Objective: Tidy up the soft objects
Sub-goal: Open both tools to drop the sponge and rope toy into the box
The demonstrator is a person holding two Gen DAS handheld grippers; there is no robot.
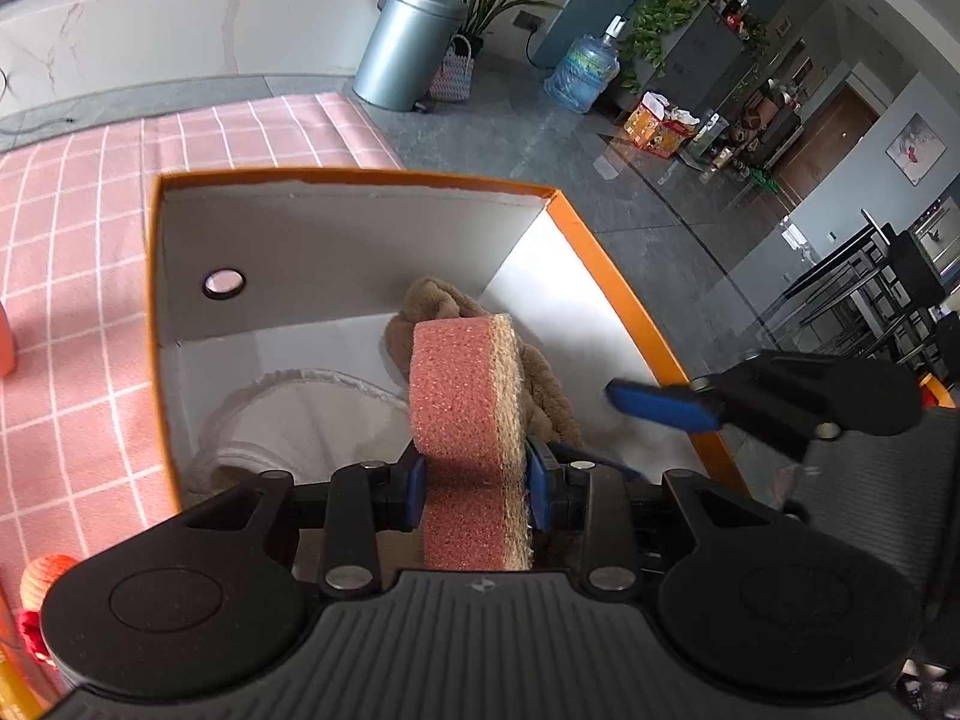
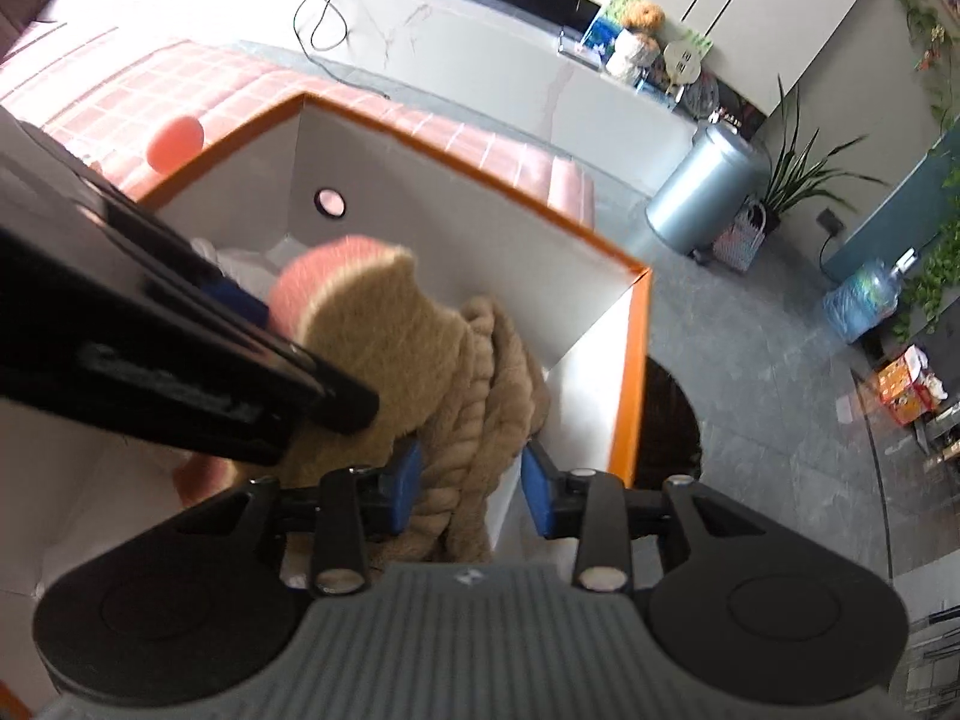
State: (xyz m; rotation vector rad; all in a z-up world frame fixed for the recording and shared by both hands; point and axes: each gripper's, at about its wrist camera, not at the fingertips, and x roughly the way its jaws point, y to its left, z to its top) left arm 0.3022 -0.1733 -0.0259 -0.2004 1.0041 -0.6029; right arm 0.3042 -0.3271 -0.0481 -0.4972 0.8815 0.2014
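Left gripper (image 1: 477,495) clamps pink sponge (image 1: 459,396) with tan scrub face at 3 o'clock, long axis toward 12, over orange-rimmed box (image 1: 354,177). Right gripper (image 2: 471,492) loose around brown towel (image 2: 492,372), pads apart.

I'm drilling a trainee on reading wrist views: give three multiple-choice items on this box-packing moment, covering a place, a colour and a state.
1. Where does the brown twisted plush rope lie?
A. in the white box with the orange rim
B. on the pink checked cloth
C. on the floor

2. The box rim is:
A. blue
B. orange
C. green

3. The left gripper is:
A. open, empty
B. out of view
C. shut on the pink sponge with a tan scouring face

A: the box's walls surround it. B: its edge shows orange. C: both pads press the sponge.
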